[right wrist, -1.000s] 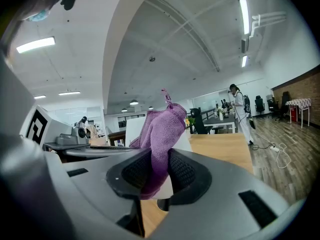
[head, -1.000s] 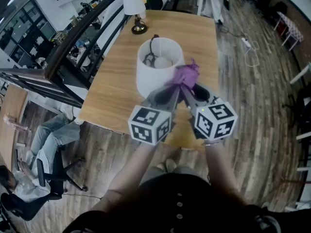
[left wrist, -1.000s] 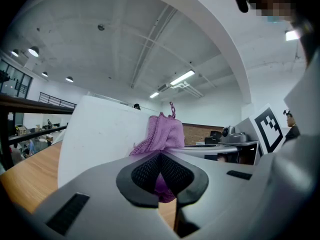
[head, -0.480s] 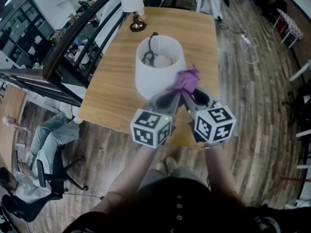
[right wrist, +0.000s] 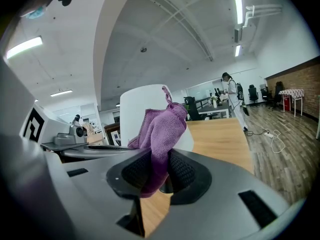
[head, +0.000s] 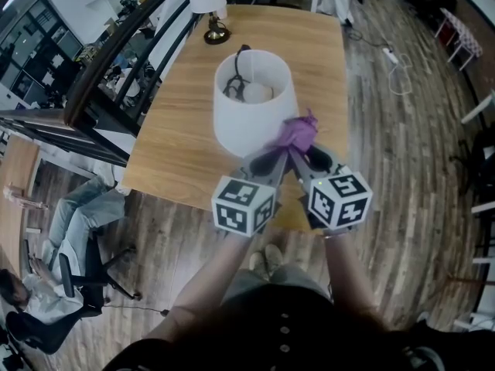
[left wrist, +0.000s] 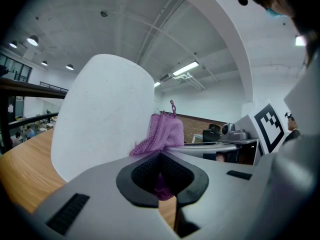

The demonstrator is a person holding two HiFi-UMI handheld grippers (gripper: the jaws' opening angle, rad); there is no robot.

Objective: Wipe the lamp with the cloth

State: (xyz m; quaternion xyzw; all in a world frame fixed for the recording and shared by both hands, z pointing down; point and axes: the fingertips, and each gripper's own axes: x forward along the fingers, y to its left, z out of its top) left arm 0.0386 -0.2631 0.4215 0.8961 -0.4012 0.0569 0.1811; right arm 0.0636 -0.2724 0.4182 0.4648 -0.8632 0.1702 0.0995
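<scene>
Broadly, the wooden table (head: pixel 174 157) bears the white lamp (head: pixel 251 122), its shade upright. Both grippers meet by the shade's lower right side. The left gripper (left wrist: pixel 160 176) and the right gripper (right wrist: pixel 157 171) each have their jaws closed on the bunched purple cloth (right wrist: pixel 164 126). To wipe well, I judge, press the cloth lightly on the shade and sweep evenly, so the lamp doesn't tip.
</scene>
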